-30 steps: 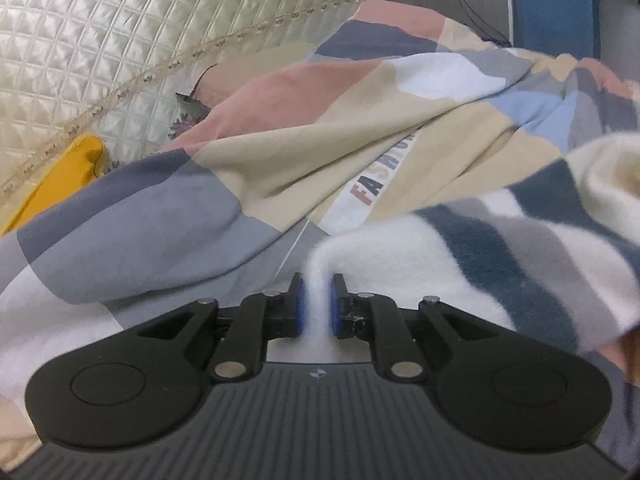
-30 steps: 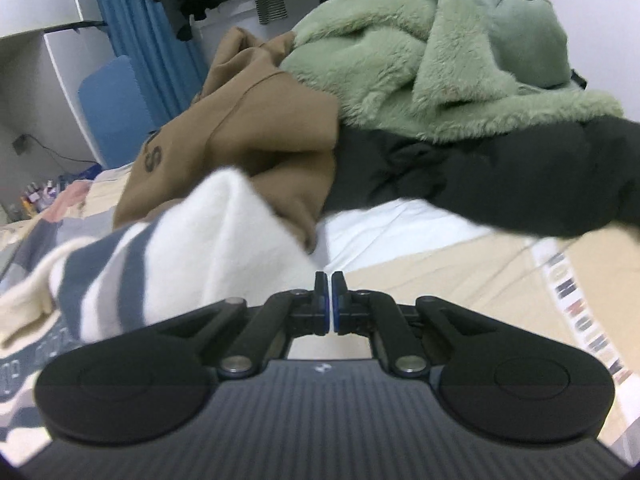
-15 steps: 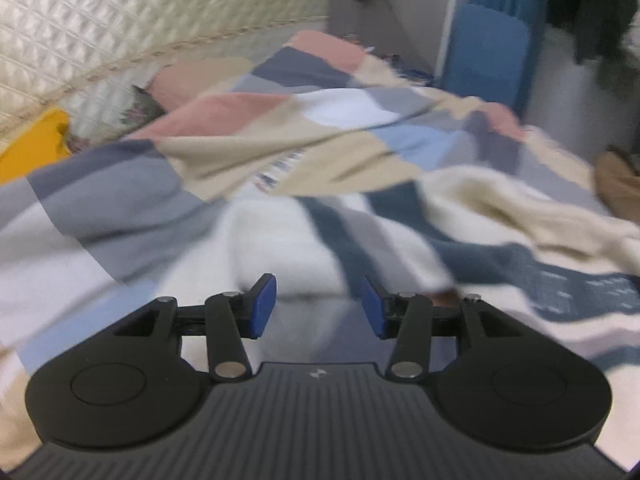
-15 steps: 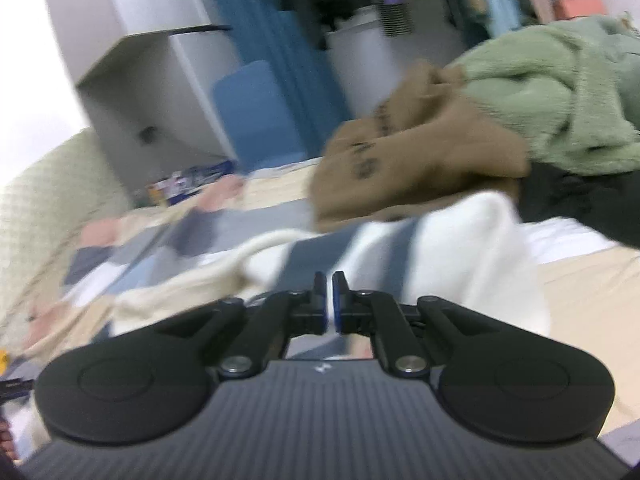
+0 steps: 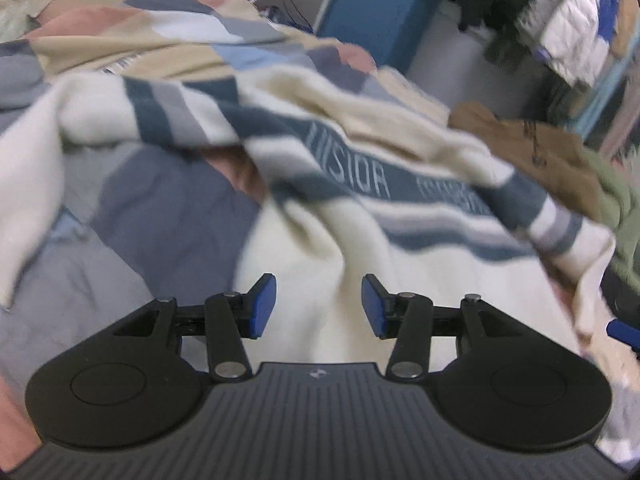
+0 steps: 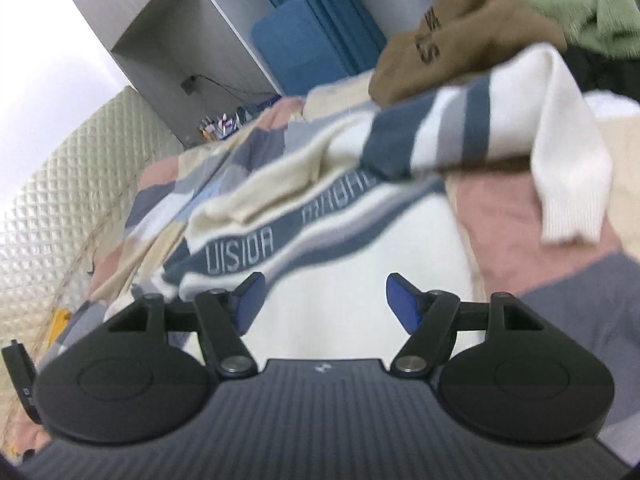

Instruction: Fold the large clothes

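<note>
Change since earlier frames: both grippers, a second ago pinched shut at the sweater's edge, now stand parted and clear of it; the views have swung round to take in the whole garment.
Left gripper (image 5: 318, 306): released, jaws set apart and steady, nothing between the blue pads (image 5: 262, 305); cream knit lies below them, not gripped.
Right gripper (image 6: 322, 305): jaws opening at this moment, nothing between them.
Striped sweater (image 5: 360, 184): lies spread but rumpled on the patchwork bedspread (image 5: 168, 216), lettered navy band facing up; one sleeve (image 6: 560, 152) is flung across towards the brown garment (image 6: 460, 36).
Pile awaiting: brown garment, green fleece (image 6: 568, 4) and a dark item beyond, all unfolded.
Done: sweater appears pulled out of the pile and dropped flat on the bed.
Left: judged early stage; smoothing, sleeves in, body folded over, then the remaining clothes.
Visibility: both views motion-blurred; far hem hidden.
</note>
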